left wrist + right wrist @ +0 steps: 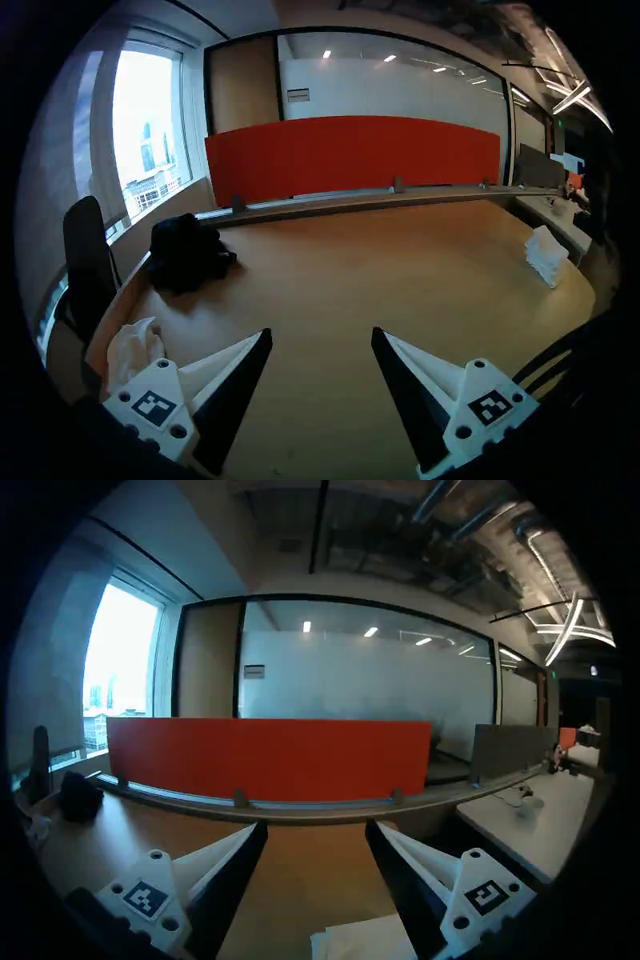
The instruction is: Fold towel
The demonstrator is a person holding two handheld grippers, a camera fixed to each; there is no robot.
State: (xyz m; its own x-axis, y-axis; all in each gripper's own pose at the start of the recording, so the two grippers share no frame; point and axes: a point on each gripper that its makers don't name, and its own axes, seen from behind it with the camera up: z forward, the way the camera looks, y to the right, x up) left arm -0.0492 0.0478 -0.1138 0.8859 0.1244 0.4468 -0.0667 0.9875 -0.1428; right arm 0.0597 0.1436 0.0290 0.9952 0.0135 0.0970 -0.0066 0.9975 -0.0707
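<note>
The left tongs (321,331) are released, nothing between their fingers, above the wooden table (360,264). The right tongs (316,825) are released too; a white towel (360,940) lies at the bottom edge of the frame, low between their fingers. In the left gripper view, another white towel (548,254) lies at mid right, a black bundle (186,252) at mid left, and a red divider (352,156) stands across the upper middle.

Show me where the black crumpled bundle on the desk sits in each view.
Left gripper view: the black crumpled fabric bundle lies at left on the wooden desk, near its far edge.
Right gripper view: the bundle sits small at the far left, on the desk's left end.
Shared landmark: the long red divider panel along the desk's far edge.
</note>
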